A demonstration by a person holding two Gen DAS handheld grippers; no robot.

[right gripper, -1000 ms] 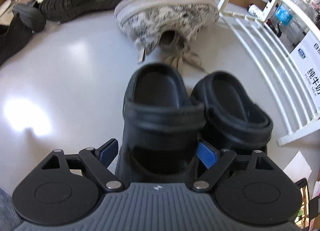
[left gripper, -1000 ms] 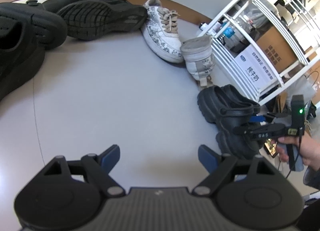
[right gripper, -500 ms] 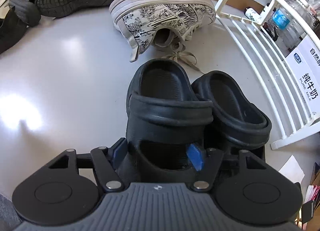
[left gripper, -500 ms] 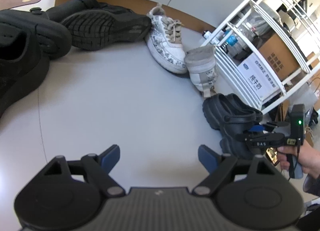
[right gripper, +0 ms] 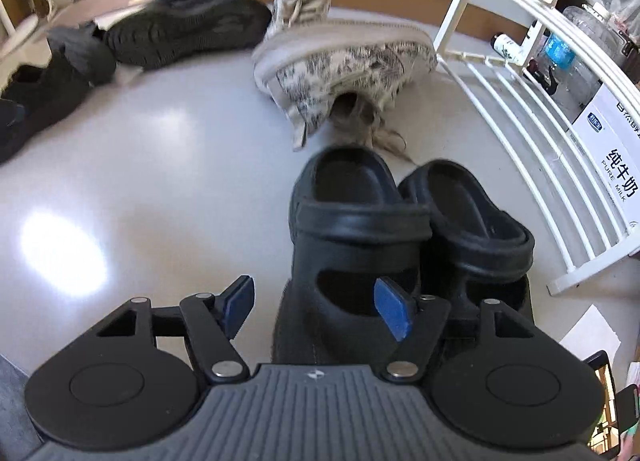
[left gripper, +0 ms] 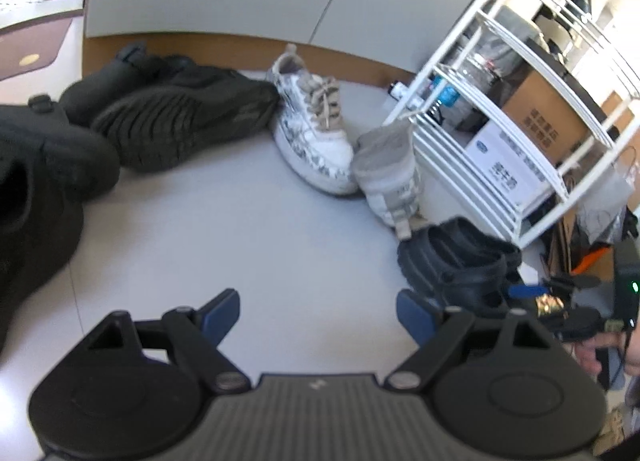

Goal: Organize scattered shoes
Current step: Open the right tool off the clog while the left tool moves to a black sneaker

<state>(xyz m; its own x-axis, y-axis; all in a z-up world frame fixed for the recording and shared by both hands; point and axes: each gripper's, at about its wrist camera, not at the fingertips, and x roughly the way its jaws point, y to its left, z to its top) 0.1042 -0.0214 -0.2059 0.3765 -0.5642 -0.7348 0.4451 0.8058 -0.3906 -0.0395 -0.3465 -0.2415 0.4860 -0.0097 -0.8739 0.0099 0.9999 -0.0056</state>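
My right gripper jaws just opened slightly, straddling the left black clog, pads not gripping. Left gripper wide, empty, over floor.

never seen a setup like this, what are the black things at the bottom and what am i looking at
A person holds a two-finger tool in each hand. Each picture comes from a fisheye camera on one tool, looking along its blue-padded fingers. The left hand-held gripper is open over the floor. The right hand-held gripper hovers at a black clog beside its twin. Its jaws have just been opening a little. The clog's near end sits between them, but the left pad stands clear, so nothing is gripped. Also there: two printed sneakers, black shoes and a white rack.
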